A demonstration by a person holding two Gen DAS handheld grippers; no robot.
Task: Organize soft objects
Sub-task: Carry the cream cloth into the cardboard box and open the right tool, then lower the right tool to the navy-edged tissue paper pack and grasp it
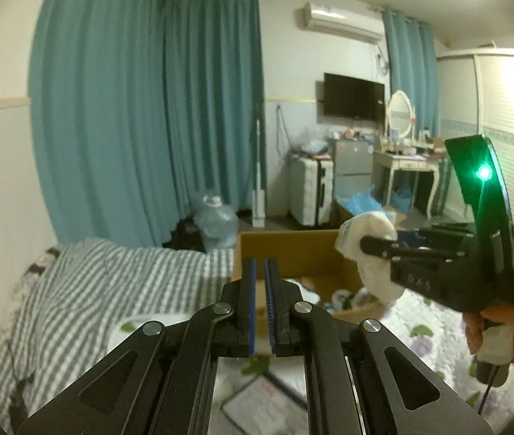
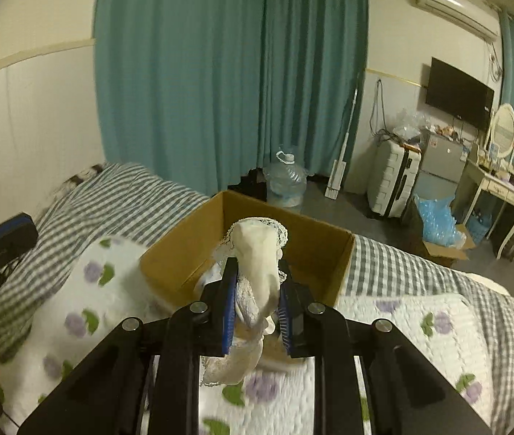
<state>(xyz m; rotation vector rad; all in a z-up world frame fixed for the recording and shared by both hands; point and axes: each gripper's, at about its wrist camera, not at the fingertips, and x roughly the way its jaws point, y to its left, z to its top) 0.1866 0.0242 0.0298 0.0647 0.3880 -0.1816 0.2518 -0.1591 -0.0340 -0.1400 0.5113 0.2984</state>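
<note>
My right gripper (image 2: 255, 270) is shut on a white lace-trimmed sock (image 2: 258, 264), which bulges up between the blue pads and hangs down below them. It holds the sock above the near edge of an open cardboard box (image 2: 184, 243) that sits on the bed. In the left wrist view the right gripper (image 1: 365, 244) holds the same sock (image 1: 369, 233) over the box (image 1: 286, 250), where several small soft items (image 1: 347, 297) lie. My left gripper (image 1: 260, 268) is nearly shut and empty, just left of the box.
The bed has a grey striped duvet (image 1: 86, 290) and a white floral quilt (image 2: 420, 326). A paper sheet (image 1: 264, 398) lies under my left gripper. Beyond the bed stand a water jug (image 2: 286, 181), a suitcase (image 2: 393, 185), teal curtains (image 2: 227, 72) and a dressing table (image 2: 503, 188).
</note>
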